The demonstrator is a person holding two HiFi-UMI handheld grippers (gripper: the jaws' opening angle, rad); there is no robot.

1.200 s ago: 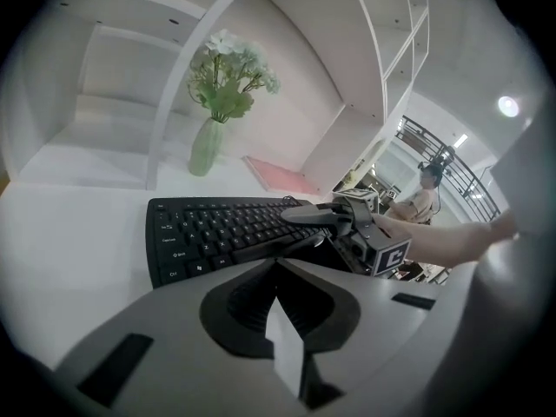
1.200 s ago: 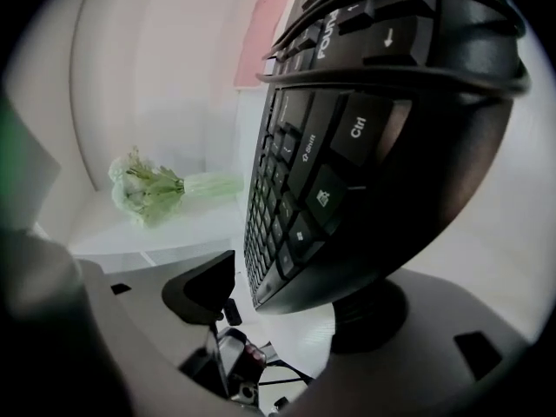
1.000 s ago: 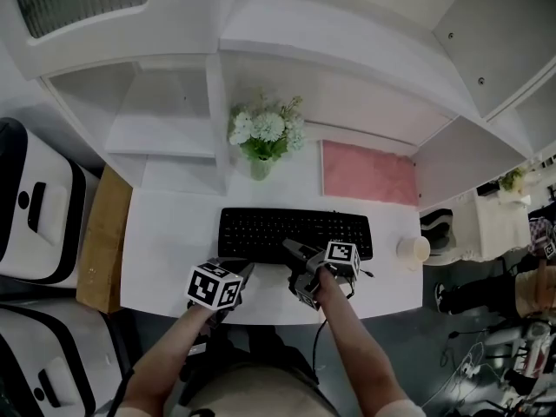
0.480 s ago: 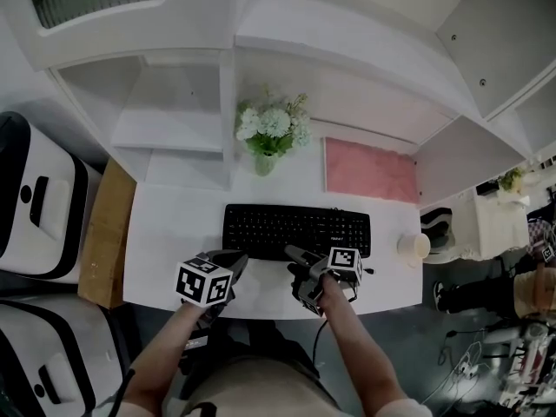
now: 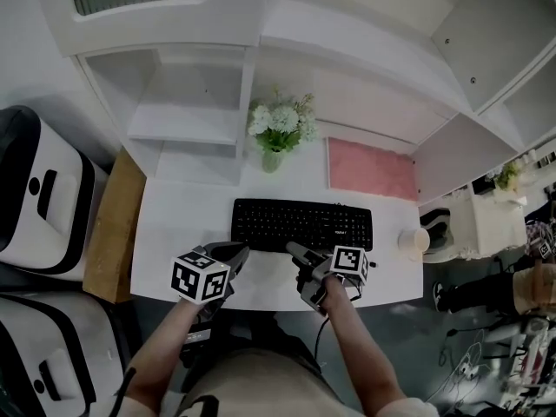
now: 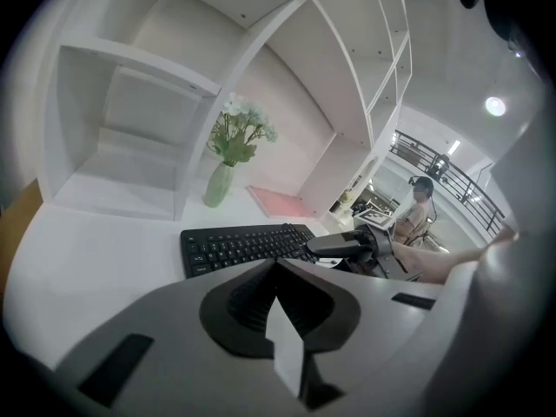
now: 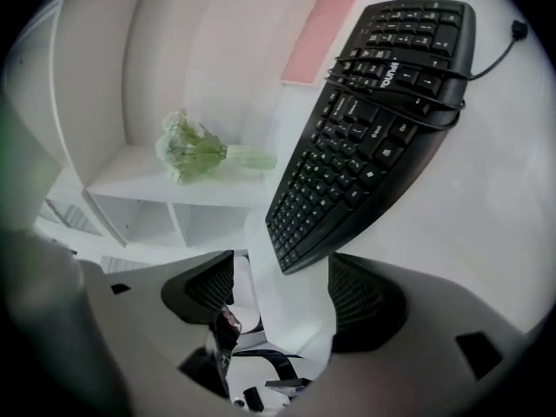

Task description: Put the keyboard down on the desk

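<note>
We hold the left hand-held gripper point(image 5: 234, 252) empty, jaws together, and the right hand-held gripper point(image 5: 293, 250) empty, jaws apart; the black plastic keyboard point(image 5: 301, 224) lies just ahead on the white surface point(image 5: 182, 224).

Reads bright and even throughout, lit softly from overhead. In the head view, shows only faint, short shadows under the keyboard point(image 5: 301, 224) on the white surface point(image 5: 174, 233); darkens toward the bottom corners and bows the straight edges of the shelves point(image 5: 182, 129). In the left gripper view, bends everything fisheye-fashion inside a black vignette, flares at a round ceiling lamp point(image 6: 495, 106) upper right, and leaves the left hand-held gripper point(image 6: 278, 272) soft and out of focus up close. In the right gripper view, keeps the same dark rim and curving, washes the surface to near-blank white, holds the keys crisp mid-frame, and blurs the right hand-held gripper point(image 7: 282, 294) in the foreground.
</note>
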